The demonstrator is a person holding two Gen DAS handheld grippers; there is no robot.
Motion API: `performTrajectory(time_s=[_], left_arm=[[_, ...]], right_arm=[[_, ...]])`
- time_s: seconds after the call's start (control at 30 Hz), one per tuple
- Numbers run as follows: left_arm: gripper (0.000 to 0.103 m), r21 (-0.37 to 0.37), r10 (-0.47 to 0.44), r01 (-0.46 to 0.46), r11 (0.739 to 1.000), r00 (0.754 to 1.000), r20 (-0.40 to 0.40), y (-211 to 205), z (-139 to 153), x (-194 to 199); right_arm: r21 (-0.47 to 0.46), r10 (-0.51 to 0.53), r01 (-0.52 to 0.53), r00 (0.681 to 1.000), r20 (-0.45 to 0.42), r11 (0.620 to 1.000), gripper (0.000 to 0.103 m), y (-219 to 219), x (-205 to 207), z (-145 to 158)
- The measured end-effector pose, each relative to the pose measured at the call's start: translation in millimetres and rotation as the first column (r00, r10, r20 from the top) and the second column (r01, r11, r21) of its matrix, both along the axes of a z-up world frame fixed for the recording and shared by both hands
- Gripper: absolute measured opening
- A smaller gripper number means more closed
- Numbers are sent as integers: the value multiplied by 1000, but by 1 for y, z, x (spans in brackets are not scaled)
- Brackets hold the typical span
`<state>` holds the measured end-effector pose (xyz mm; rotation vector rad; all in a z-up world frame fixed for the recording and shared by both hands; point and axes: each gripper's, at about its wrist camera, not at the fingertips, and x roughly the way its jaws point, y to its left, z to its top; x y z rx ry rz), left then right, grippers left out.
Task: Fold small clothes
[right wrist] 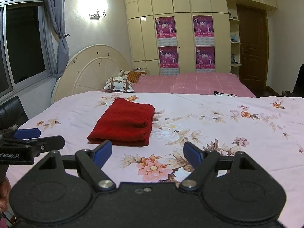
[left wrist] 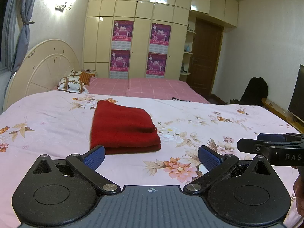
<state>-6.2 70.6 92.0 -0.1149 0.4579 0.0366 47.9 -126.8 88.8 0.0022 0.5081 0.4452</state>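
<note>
A dark red garment (left wrist: pixel 123 127) lies folded into a flat rectangle on the floral sheet (left wrist: pixel 199 117). In the right wrist view the same red garment (right wrist: pixel 124 123) sits ahead and slightly left. My left gripper (left wrist: pixel 151 156) hovers just short of the garment's near edge, open, nothing between its blue pads. My right gripper (right wrist: pixel 147 153) is also open and empty, near the garment's front right corner. Each gripper shows at the edge of the other's view: the right gripper (left wrist: pixel 266 144) from the left wrist, the left gripper (right wrist: pixel 32 138) from the right wrist.
The floral sheet (right wrist: pixel 228 125) covers a wide flat surface. Behind it stand a pink bed (left wrist: pixel 152 87) with pillows (left wrist: pixel 72 84), a cream headboard (right wrist: pixel 95 68), a wardrobe with posters (left wrist: pixel 140 43) and a brown door (left wrist: pixel 205 57). A dark screen (left wrist: pixel 298 91) is at the right.
</note>
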Motion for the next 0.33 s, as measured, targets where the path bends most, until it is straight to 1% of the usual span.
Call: performTrajectory(time_s=[0.07,0.13,0.2,0.33], left_arm=[[103,5,-5,5,1000,1000,6,0,0,0],[103,31,-18,17,999,1000,21,-3,0,1],[102,49,-11,10,999,1000,29,-3,1,1],[103,40,-3,1,999,1000,28,-1,3,3]], right_arm=[[1,1,-1,1000,-2,1000,81,0,2,-1],[1,1,-1,1000,-2,1000,81,0,2,-1],[0,1,-1,1000,-1,1000,81,0,2,-1],[1,2,-2,1000,-1,1000,81,0,2,-1]])
